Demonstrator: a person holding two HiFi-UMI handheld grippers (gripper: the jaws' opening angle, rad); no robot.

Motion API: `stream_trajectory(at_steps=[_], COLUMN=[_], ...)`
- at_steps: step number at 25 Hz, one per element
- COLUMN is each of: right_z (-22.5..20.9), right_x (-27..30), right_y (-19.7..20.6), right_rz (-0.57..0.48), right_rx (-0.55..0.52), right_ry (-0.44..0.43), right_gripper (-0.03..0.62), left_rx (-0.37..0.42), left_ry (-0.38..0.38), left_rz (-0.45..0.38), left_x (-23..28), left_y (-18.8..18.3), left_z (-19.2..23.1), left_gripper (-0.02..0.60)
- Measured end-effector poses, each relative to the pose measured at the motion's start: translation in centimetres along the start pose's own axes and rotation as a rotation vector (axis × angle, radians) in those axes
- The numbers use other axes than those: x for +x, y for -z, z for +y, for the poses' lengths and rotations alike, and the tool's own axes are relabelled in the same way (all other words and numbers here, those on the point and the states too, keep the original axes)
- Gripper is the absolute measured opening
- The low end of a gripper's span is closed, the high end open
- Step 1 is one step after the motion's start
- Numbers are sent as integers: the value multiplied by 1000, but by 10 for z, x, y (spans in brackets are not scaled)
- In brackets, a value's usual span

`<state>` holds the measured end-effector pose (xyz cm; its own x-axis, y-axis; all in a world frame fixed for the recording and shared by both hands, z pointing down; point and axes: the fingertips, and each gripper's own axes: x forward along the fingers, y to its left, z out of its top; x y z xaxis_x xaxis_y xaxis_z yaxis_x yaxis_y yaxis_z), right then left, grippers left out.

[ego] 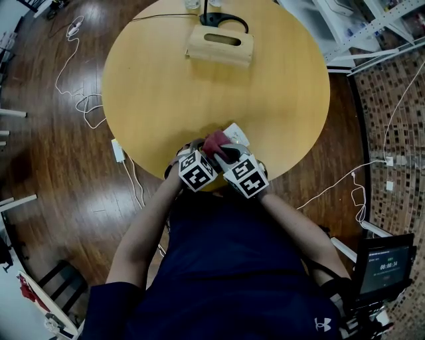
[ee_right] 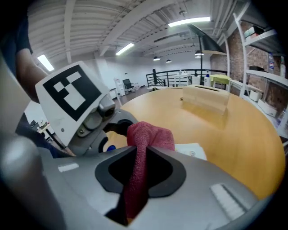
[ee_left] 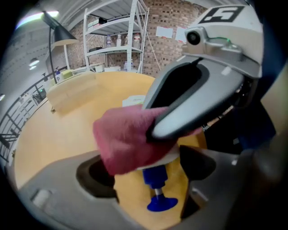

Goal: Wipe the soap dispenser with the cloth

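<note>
In the left gripper view the soap dispenser point(ee_left: 155, 176) sits between the jaws of my left gripper point(ee_left: 148, 170). Its blue pump head points back at the camera, and its white body is gripped at the sides. A red cloth point(ee_left: 125, 140) drapes over that body. My right gripper point(ee_right: 137, 173) is shut on the cloth point(ee_right: 151, 134), a strip of which runs down between its pads. In the head view both grippers meet over the table's near edge, the left gripper point(ego: 203, 151) beside the right gripper point(ego: 224, 154), with the cloth point(ego: 214, 142) bunched between them. The cloth hides most of the dispenser.
The round yellow table point(ego: 153, 86) carries a wooden tissue box point(ego: 220, 45) at its far side and a black lamp base point(ego: 222, 18) behind that. A flat white item point(ee_right: 194, 151) lies just past the grippers. White cables point(ego: 83, 99) trail on the floor to the left.
</note>
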<state>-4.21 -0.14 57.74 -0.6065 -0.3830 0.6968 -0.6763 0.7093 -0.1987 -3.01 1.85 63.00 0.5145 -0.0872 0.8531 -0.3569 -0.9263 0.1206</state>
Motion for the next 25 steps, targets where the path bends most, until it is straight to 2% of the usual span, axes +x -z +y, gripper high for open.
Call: stream_trajectory(at_steps=[3,6,16,19,21,25], right_z=[23,17,-81,-88,-73,-21], right_x=[5,5,-11,-11,-4,11], right_y=[-7,-7,2,3,0,-5], right_rz=[1,0,23,64,84,96], right_rx=[-27,-22,113,113,70,4], right_ry=[-68,-64,155,200,175,29], right_gripper=[66,66,64,64,66,66], left_rx=[4,8,10,12,16,21], left_ry=[0,-7,-12,-11,-10,-4], left_rz=[2,0,-6,-11,-12,-14], left_x=[-2,-4,2,5,6,6], left_y=[1,3,2,1,0,-3], left_z=[0,0,-4,-4,-3,-4], left_gripper=[433,433,433,434,434,434])
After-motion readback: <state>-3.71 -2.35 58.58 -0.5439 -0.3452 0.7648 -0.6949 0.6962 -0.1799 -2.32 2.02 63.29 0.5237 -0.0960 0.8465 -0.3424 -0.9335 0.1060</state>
